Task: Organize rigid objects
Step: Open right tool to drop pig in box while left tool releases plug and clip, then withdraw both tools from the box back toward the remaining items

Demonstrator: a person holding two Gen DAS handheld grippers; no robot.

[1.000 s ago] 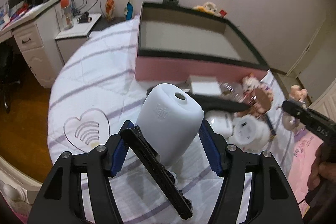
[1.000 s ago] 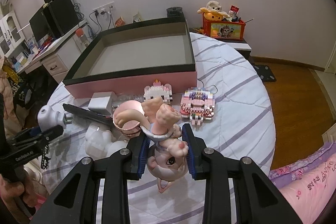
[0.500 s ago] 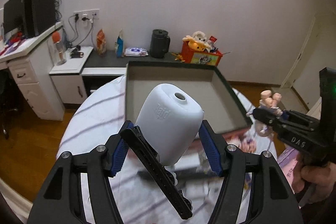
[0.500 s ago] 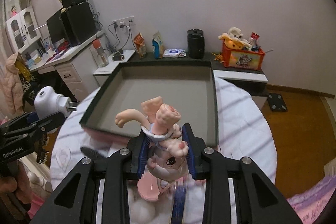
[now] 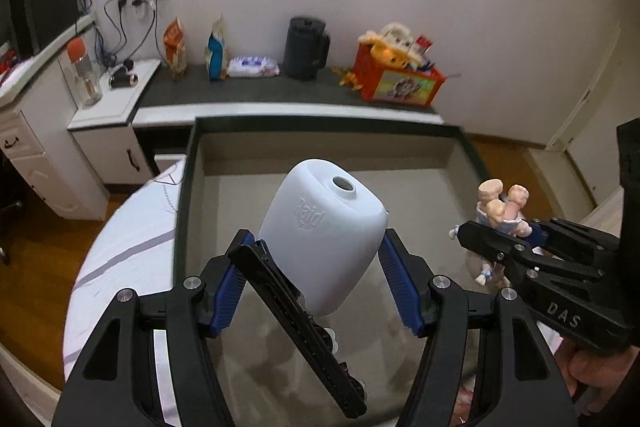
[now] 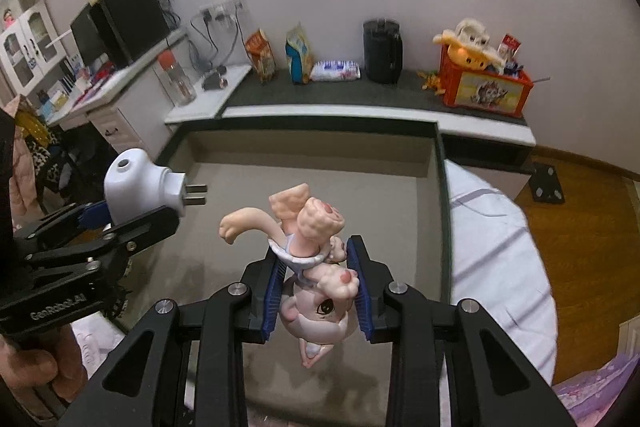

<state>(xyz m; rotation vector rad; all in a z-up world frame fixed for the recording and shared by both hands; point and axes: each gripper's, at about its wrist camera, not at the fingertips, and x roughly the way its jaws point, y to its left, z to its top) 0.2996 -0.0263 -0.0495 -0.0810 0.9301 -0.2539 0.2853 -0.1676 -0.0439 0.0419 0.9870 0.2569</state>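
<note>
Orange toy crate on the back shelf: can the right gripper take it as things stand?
Probably not: the right gripper is shut on the pink figurine, and the orange toy crate sits beyond the open box.

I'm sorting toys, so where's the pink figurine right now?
The pink figurine is upside down in the right claw, held over the big box, with the white plug-in to its left.

A black kettle (image 6: 382,51) stood on the dark shelf (image 6: 360,93) by the wall. Near it were snack bags (image 6: 298,55) and an orange toy box (image 6: 484,87). A bottle with a red cap (image 5: 84,73) stood on the white cabinet (image 5: 116,107).
</note>
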